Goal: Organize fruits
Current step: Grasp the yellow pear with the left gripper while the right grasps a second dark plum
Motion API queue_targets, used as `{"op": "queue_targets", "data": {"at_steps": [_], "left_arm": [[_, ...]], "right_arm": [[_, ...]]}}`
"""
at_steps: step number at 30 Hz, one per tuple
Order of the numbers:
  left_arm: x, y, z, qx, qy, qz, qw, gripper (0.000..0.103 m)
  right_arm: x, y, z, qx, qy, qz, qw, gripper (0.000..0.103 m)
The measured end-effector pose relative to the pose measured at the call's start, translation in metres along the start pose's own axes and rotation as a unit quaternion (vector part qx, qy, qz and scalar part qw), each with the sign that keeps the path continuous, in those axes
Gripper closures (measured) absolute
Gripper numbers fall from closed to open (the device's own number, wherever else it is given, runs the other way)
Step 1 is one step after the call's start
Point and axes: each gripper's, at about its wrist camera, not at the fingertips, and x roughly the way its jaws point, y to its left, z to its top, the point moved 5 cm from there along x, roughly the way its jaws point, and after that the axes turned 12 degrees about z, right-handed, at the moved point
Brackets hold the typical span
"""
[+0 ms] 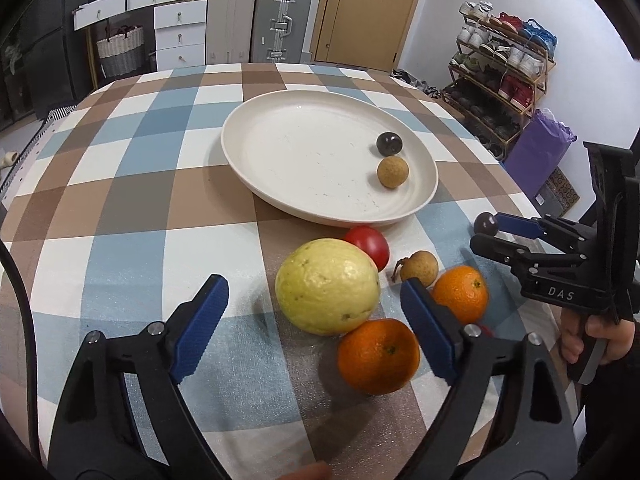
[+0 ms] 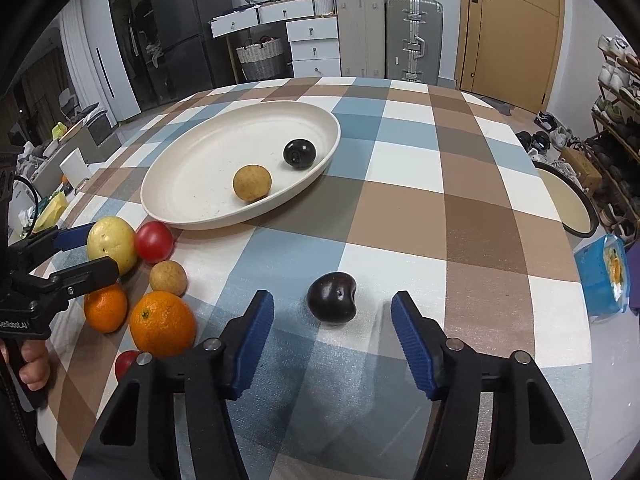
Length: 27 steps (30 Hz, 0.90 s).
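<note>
Both tongs open: centre right tongs (image 2: 332, 336) on dark plum (image 2: 332, 298), left tongs (image 1: 314, 320) on yellow guava (image 1: 327, 286), squeeze gently.

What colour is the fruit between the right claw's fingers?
Dark purple, almost black plum; right wrist view shows it best.

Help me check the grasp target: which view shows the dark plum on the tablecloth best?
Right wrist view: the dark plum sits whole, centred ahead of the open right gripper. The left wrist view shows it only small, at that gripper's tips.
</note>
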Motion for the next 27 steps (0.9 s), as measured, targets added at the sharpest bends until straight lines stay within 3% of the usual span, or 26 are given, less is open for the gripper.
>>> {"op": "queue_targets", "data": {"at_steps": [9, 13, 20, 27], "left_arm": [[0.002, -0.004, 0.000, 0.009, -0.001, -0.019, 0.9998, 0.044], [0.002, -0.004, 0.001, 0.009, -0.002, -0.024, 0.9997, 0.052], [0.001, -0.003, 0.000, 0.011, -0.006, -0.024, 0.9996, 0.053], [-0.009, 0.001, 0.005, 0.002, -0.020, -0.032, 0.9993, 0.053]], "right_arm": [[0.000, 0.002, 0.000, -0.006, 0.002, -0.006, 1.000, 0.049], [0.001, 0.004, 0.000, -0.010, 0.002, -0.008, 1.000, 0.057], [0.004, 0.009, 0.001, -0.022, 0.008, -0.015, 1.000, 0.061], [0.004, 0.008, 0.002, -0.035, 0.006, -0.025, 0.999, 0.077]]}}
